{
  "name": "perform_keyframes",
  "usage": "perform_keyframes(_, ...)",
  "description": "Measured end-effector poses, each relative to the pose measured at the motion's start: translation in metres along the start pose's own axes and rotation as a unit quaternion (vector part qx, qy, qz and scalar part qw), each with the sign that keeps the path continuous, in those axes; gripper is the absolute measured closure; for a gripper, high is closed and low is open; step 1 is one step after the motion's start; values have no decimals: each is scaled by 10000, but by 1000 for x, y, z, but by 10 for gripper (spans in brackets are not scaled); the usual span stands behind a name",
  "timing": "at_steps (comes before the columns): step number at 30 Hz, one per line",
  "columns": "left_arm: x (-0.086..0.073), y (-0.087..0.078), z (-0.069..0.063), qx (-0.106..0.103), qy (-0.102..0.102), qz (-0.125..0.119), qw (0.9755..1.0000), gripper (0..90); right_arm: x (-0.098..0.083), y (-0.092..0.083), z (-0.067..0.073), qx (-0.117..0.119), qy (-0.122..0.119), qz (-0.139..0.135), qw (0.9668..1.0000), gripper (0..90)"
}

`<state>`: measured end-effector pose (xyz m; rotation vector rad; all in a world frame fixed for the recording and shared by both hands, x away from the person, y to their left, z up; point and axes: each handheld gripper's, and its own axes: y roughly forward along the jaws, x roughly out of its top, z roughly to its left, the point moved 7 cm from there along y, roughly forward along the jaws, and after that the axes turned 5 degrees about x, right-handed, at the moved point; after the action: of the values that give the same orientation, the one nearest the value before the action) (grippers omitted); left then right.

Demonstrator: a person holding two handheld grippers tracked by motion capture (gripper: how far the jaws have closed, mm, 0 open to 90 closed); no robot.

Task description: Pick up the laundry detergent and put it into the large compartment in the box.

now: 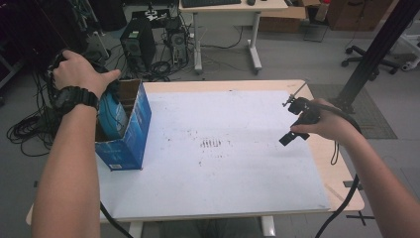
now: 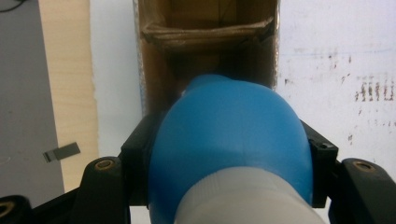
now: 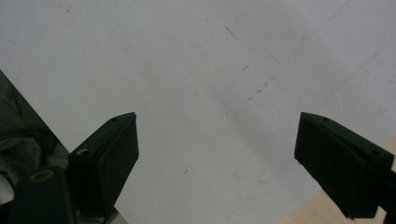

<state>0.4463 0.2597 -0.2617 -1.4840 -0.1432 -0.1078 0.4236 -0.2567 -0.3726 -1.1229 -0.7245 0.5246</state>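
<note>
From above, your left hand [image 1: 79,74] hangs over the open top of a blue cardboard box [image 1: 130,130] that stands upright near the left edge of the tabletop [image 1: 223,198]. A blue rounded bottle [image 1: 110,116] sits partly inside that opening, just under your hand; the left tongs themselves are hidden below your fist there. On the far side, your right hand [image 1: 324,124] holds the right tongs [image 1: 296,121] above the right part of the white sheet [image 1: 223,168] that covers most of the tabletop, well apart from the box. Beyond the tabletop, computer towers and cables lie on the floor.

In the left gripper view, your left tongs [image 2: 229,163] are pinching the blue bottle [image 2: 233,140]: its rounded blue body bulges between the two black jaws, which press on either side, and its white cap [image 2: 247,198] points back toward the camera. The bottle's far end is at the mouth of the box [image 2: 208,37], whose brown cardboard interior and folded flap show straight ahead. The white sheet shows to the right of the box, bare wood to the left.

In the right gripper view, your right tongs [image 3: 217,144] stand spread wide with nothing between them, over the smudged white sheet [image 3: 210,70], with a corner of bare wood at the lower right.
</note>
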Motion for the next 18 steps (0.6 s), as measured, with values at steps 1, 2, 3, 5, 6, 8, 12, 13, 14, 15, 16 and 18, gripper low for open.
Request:
perform_keyframes(1,0,2,0,-3,5,23,10000,382,0,0,0,-7,-20,5,10000,139)
perform_keyframes(2,-1,3,-1,-5,2,33,10000,381,1,0,0,-6,-20,2,10000,139)
perform_keyframes(3,-1,3,-1,-5,2,33,10000,381,1,0,0,0,-16,1,10000,139)
perform_keyframes(5,-1,7,-1,-8,6,53,10000,382,0,0,0,-3,-23,6,10000,139)
perform_keyframes(6,-1,8,-1,-12,6,52,10000,381,0,0,0,-1,-26,-1,10000,140)
perform_keyframes(8,-2,10,-1,-16,5,89,10000,381,0,0,0,-7,-14,-13,10000,140)
perform_keyframes(12,-3,15,0,-15,-30,120,9999,381,0,-1,0,-9,-19,-3,10000,139)
perform_keyframes(13,-3,17,0,-14,-36,111,9999,381,0,-1,0,-6,-19,-2,10000,139)
perform_keyframes(14,-3,17,0,-14,-36,111,9999,381,0,-1,0,-6,-19,-2,10000,139)
perform_keyframes(15,-4,19,0,-29,-27,146,9999,381,-1,-1,1,-16,-23,3,10000,140)
perform_keyframes(16,-4,20,0,-36,-42,129,9999,381,-1,-1,1,-14,-25,7,10000,140)
perform_keyframes(18,-4,20,0,-45,-51,148,9999,381,-1,-1,0,-10,-28,4,10000,140)
